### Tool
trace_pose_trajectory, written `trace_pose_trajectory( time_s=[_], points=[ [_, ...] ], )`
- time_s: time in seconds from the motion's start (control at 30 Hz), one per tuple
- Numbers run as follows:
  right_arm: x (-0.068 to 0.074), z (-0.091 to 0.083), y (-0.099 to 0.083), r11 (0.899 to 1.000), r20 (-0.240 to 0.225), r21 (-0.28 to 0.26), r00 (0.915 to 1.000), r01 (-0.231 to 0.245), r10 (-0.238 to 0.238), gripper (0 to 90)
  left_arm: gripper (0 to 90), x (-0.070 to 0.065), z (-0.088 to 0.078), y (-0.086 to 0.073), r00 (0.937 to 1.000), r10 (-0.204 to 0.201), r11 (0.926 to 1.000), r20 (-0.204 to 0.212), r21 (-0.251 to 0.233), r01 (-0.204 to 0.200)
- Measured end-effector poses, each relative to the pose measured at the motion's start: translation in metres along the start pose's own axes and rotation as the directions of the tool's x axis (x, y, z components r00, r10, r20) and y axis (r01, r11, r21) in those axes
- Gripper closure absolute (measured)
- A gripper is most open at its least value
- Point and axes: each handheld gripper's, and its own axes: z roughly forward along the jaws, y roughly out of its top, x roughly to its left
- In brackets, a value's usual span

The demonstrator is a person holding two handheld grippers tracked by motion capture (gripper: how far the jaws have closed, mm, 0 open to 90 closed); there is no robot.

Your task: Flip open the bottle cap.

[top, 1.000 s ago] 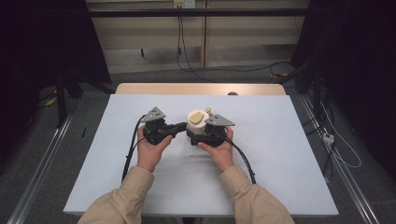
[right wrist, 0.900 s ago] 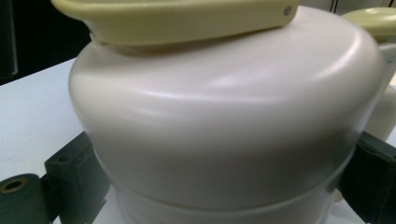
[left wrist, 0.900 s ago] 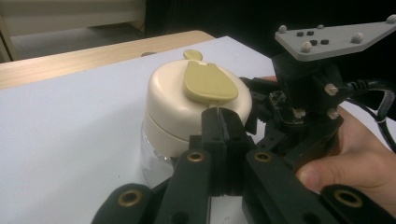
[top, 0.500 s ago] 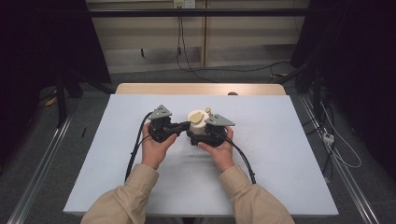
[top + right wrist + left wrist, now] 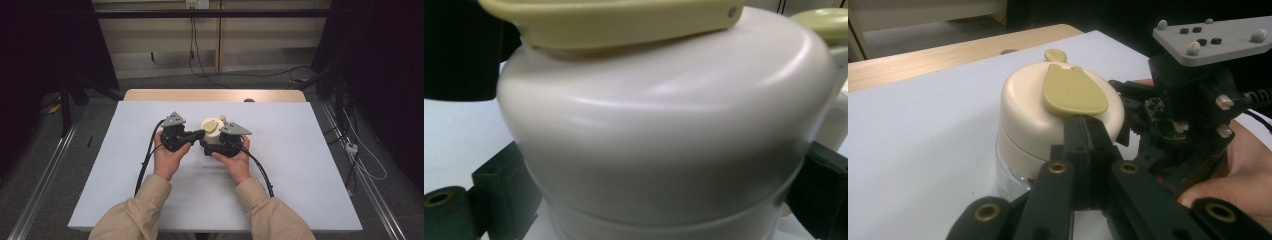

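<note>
Item: jar (image 5: 1048, 125), cream lid (image 5: 212, 131), clear lower body, standing upright on the white table (image 5: 300, 175), just ahead of both my hands.

Lid top: a yellow-green flap (image 5: 1068, 90) lies flat across it, with a small round tab (image 5: 1055, 55) of the same colour at its far end.

Right gripper (image 5: 220, 145): my jaws stand wide on either side of the jar, one at each flank of the lid's lower edge, seen close in the right gripper view as black pads (image 5: 499, 185) at left and right of the cream wall (image 5: 664, 130). They sit against the jar and hold it; the jar lies fully between them, its lid rising above them.

Left gripper (image 5: 198, 134): my jaws are pressed together, nothing between them. Their joined tips (image 5: 1083, 131) point level at the jar from its side and meet the near rim of the lid, right under the near edge of the flap. Whether the tips touch the flap itself I cannot tell.

Both grippers lie close together, the jar between my left tips and my right hand (image 5: 1243, 170).
</note>
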Motion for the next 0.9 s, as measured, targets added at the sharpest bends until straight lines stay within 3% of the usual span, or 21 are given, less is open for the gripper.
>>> trace_pose_trajectory(
  time_s=[0.9],
  points=[
    [-0.0001,-0.0003,0.0001,1.0,0.001,0.0,1.0,0.003,-0.003,4.9,90.0,-0.0019,0.0019,0.0077,0.9999,-0.01,0.9998,-0.008,-0.018,0.01]
  ],
)
